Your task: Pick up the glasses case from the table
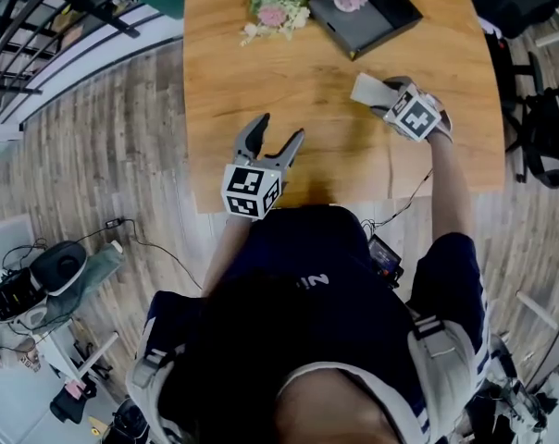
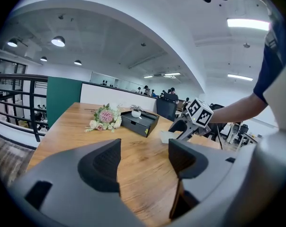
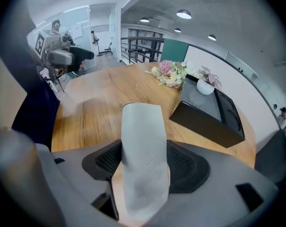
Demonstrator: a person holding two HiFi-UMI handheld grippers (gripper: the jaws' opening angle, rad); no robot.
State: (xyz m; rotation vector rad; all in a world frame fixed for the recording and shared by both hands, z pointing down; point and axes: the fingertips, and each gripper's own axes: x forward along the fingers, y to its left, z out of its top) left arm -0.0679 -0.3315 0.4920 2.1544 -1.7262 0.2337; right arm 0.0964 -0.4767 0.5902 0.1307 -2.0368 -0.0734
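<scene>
The glasses case is a pale grey, soft oblong. My right gripper is shut on it, both pads pressing its sides, and its far end sticks out beyond the jaws. In the head view the glasses case hangs a little above the wooden table, at the right, in my right gripper. My left gripper stands open with nothing between its fingers, over the table's near edge. From the left gripper view, the left gripper looks across the table at the right gripper and the glasses case.
A black box with a small potted plant on it sits at the table's far side. A bunch of flowers lies beside it. Dark chairs stand to the right of the table, and a railing runs at the far left.
</scene>
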